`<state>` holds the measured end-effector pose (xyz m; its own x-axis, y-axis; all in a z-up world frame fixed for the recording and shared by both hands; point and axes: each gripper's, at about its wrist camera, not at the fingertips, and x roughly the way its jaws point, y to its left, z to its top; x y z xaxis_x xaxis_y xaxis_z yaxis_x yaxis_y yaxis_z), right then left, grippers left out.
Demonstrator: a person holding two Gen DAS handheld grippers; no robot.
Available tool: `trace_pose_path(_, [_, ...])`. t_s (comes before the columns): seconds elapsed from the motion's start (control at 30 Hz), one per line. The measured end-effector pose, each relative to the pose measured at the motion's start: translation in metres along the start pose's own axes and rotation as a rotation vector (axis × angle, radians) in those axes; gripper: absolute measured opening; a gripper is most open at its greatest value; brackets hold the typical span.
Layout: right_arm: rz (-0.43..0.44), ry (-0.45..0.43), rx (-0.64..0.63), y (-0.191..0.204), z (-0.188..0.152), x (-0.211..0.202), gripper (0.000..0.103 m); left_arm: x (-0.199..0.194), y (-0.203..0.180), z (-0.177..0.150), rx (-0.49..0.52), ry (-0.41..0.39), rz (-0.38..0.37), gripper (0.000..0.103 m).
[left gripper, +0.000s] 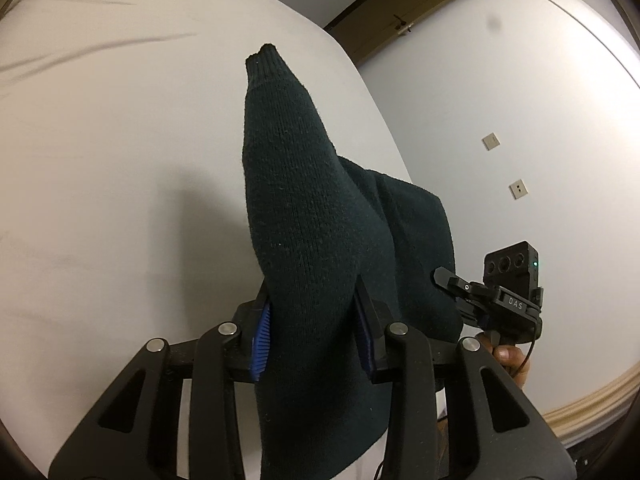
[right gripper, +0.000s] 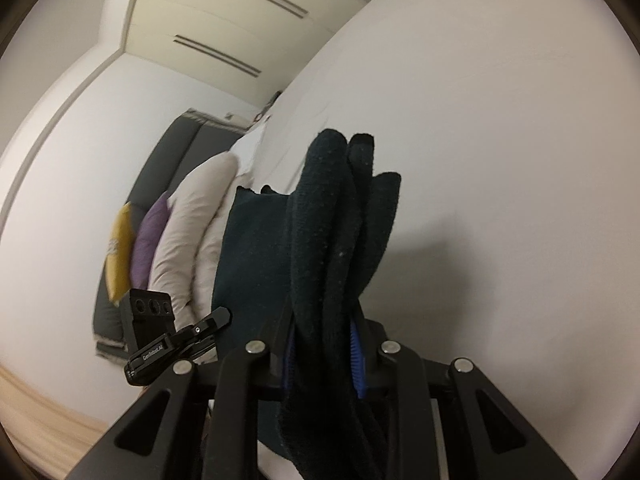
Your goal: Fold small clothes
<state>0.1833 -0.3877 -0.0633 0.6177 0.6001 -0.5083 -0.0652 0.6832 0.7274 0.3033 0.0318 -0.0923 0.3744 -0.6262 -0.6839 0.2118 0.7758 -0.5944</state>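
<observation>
The left hand-held gripper point(left gripper: 316, 332) is clenched on a dark green knitted piece of clothing point(left gripper: 304, 208). Its blue ribbed pads point(left gripper: 262, 344) press on the cloth from both sides. A long tube part of the cloth, like a sleeve, reaches up and away in front of this gripper and ends in a narrow ribbed cuff point(left gripper: 262, 58). More of the dark cloth hangs off to the right of this gripper and runs across to the right hand-held gripper point(left gripper: 444, 280). A fingertip of the person's hand point(left gripper: 510, 354) shows under that second tool. The right hand-held gripper point(right gripper: 324, 352) is clenched too, grasping a bunched part of the same dark green cloth point(right gripper: 332, 232). Thick folds of the cloth stick up in front of its fingers, and a flat part hangs to its left, toward the left hand-held gripper point(right gripper: 222, 316). The cloth is lifted in the air between the two grippers, above a wide white bed sheet point(left gripper: 112, 152) that lies under and beyond them. Off to the left of the right gripper stand a yellow pillow point(right gripper: 120, 248), a purple pillow point(right gripper: 150, 240) and a pale puffy pillow point(right gripper: 188, 232), side by side against a grey headboard point(right gripper: 168, 160).
</observation>
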Motion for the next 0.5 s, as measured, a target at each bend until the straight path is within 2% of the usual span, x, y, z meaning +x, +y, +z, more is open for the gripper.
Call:
trace_pose_path(0.27, [0.009,0.082,0.037,0.002,-0.079,0.036,0.024,-0.046,0.036,-0.067,-0.042,0.001,0.082,0.030])
trace_pose_path(0.33, [0.001,0.084,0.062,-0.003,-0.087,0.045,0.024,-0.048,0.050,-0.080,-0.067,-0.004,0.075,0.024])
trace_pose_path(0.37, [-0.003,0.089,0.080,-0.011,-0.092,0.051,0.024,-0.046,0.055,-0.083,-0.083,-0.004,0.077,0.024])
trace_pose_path(0.47, [-0.011,0.086,0.113,-0.025,-0.097,0.064,0.025,-0.036,0.074,-0.099,-0.109,0.021,0.142,0.024])
trace_pose_path(0.5, [-0.009,0.087,0.136,-0.033,-0.098,0.065,0.025,-0.032,0.077,-0.103,-0.121,0.027,0.138,0.024])
